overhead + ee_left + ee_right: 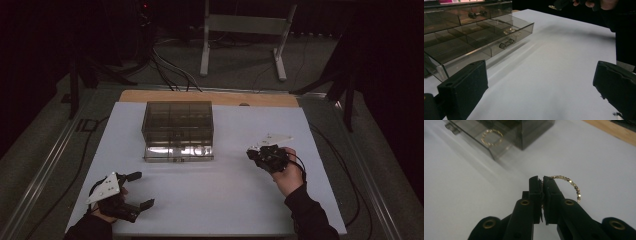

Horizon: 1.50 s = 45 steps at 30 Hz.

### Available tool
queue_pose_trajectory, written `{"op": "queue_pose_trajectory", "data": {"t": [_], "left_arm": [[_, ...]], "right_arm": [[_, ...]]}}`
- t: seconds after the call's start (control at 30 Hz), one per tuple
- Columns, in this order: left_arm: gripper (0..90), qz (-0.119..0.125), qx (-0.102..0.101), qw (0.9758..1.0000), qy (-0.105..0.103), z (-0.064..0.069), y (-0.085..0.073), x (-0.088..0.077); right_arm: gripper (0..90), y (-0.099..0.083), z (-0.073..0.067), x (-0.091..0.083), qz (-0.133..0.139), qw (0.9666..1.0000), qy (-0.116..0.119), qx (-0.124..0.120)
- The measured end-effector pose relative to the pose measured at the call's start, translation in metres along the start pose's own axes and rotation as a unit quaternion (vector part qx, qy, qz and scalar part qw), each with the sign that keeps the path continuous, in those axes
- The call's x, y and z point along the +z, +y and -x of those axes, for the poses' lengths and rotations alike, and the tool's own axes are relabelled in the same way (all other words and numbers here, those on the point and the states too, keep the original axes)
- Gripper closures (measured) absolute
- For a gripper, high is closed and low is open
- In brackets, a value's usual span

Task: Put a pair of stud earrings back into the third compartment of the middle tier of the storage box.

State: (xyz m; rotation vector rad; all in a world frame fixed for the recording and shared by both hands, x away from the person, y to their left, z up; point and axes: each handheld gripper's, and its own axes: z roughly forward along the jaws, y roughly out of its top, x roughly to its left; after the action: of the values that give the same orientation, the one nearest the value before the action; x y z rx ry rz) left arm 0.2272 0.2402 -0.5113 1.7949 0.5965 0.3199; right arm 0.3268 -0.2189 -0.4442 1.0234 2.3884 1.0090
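Bracelet (571,183), gold beads, is being pinched in right gripper (542,182) fingers, closed tight, above worktop (599,157); left gripper (539,82) fingers are gaping wide, holding nothing, nr open drawer (506,35).

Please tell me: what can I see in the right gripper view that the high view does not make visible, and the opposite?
Right gripper view: a gold beaded bracelet pinched in the shut right gripper, and a second bracelet in the open drawer.
High view: the left gripper, open, and a metal stand behind the table.
Both: the smoky drawer box on the white table.
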Motion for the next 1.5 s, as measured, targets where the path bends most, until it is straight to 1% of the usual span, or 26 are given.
{"op": "queue_pose_trajectory", "data": {"t": [0.07,0.33,0.5,0.57,0.6,0.67,0.77,0.8,0.93,1.0,1.1,1.3,1.4,1.5], "left_arm": [[0.6,-0.001,0.003,1.0000,0.000,0.001,0.000,0.000],[0.7,0.001,0.002,1.0000,0.000,0.000,0.001,-0.001],[0.6,0.000,0.005,1.0000,-0.001,0.000,0.001,0.000],[0.6,0.001,0.002,1.0000,-0.001,0.000,0.001,0.000],[0.6,0.001,0.004,1.0000,0.000,0.000,0.001,-0.001],[0.6,0.000,0.004,1.0000,0.000,0.000,0.001,-0.001],[0.6,0.003,0.003,1.0000,0.000,0.000,0.001,-0.001],[0.6,0.003,0.003,1.0000,0.000,0.000,0.001,-0.001],[0.6,0.005,0.001,1.0000,0.000,-0.001,0.001,-0.001],[0.7,0.003,0.004,1.0000,0.000,0.000,0.001,-0.001],[0.6,0.004,0.002,1.0000,0.000,-0.001,0.001,-0.001],[0.6,0.004,0.001,1.0000,-0.002,-0.001,0.001,0.000],[0.6,0.002,0.003,1.0000,-0.002,-0.001,0.001,-0.001],[0.6,0.006,0.000,1.0000,-0.001,-0.001,0.001,-0.001]], "right_arm": [[86.6,0.006,-0.002,0.002,0.002,1.0000,0.004,-0.004],[86.6,0.029,-0.014,0.010,0.011,0.9995,0.021,-0.023],[86.5,0.044,-0.023,0.017,0.019,0.9987,0.035,-0.031],[86.5,0.047,-0.025,0.019,0.020,0.9986,0.038,-0.032],[86.5,0.052,-0.029,0.023,0.022,0.9982,0.043,-0.034],[86.5,0.056,-0.034,0.028,0.023,0.9978,0.050,-0.037],[86.5,0.059,-0.038,0.034,0.022,0.9975,0.054,-0.041],[86.5,0.063,-0.043,0.041,0.020,0.9969,0.062,-0.044],[86.5,0.070,-0.051,0.052,0.014,0.9960,0.070,-0.054],[86.5,0.073,-0.055,0.058,0.011,0.9955,0.074,-0.057],[86.4,0.077,-0.059,0.065,0.009,0.9949,0.080,-0.062],[86.3,0.080,-0.064,0.079,0.006,0.9938,0.096,-0.056],[86.3,0.079,-0.066,0.087,0.000,0.9934,0.101,-0.055],[86.2,0.079,-0.067,0.094,-0.005,0.9932,0.104,-0.052]]}}
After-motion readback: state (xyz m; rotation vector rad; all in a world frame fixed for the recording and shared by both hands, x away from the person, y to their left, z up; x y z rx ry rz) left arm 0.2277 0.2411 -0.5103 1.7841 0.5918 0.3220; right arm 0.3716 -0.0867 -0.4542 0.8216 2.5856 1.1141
